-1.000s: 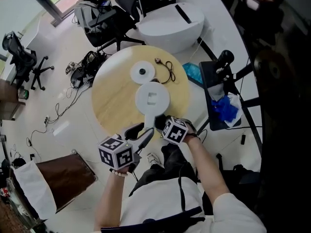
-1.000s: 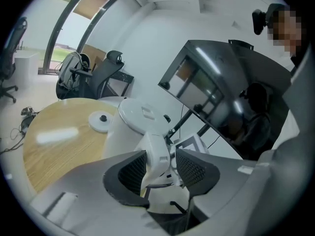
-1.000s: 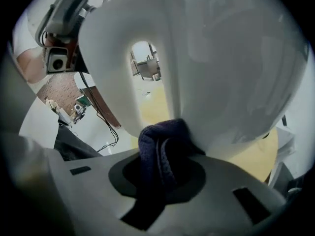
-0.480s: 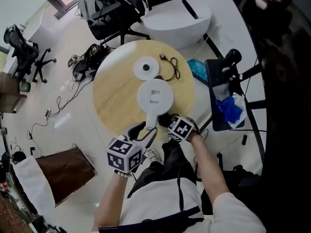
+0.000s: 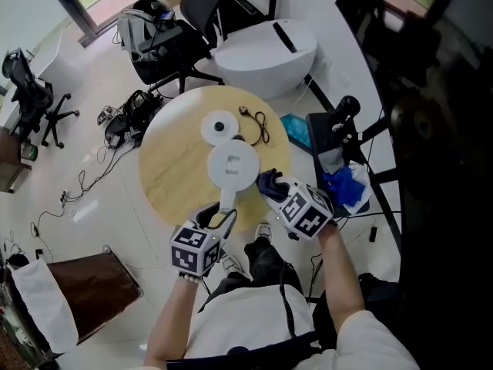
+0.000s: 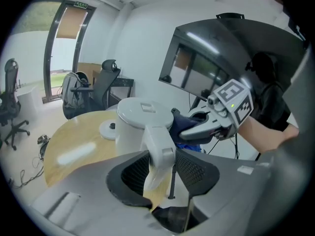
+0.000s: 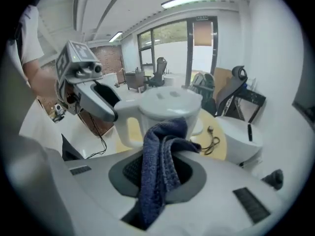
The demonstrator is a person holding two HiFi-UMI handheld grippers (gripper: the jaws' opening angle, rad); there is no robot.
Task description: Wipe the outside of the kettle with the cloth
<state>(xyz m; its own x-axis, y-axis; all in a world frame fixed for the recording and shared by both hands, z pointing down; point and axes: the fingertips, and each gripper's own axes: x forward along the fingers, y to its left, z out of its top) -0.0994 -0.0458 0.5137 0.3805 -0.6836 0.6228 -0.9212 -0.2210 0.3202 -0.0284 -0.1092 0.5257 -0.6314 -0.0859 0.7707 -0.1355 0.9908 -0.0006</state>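
L gripper [image 5: 222, 219]: jaws just nipped in a bit, clamped on handle [image 6: 160, 149] of white kettle [image 5: 233, 164], which stands on round table [image 5: 173, 168] nr its near edge. R gripper [image 5: 271, 185]: pinching dark cloth [image 7: 158, 163] at kettle's right flank; contact prob., view unclear. Risk: hard wipe twists handle in L grip, and kettle skids off edge.

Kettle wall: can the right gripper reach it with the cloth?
Probably yes: right gripper, clamping the cloth, sits just beside the kettle, nothing between; left gripper steadies the handle.
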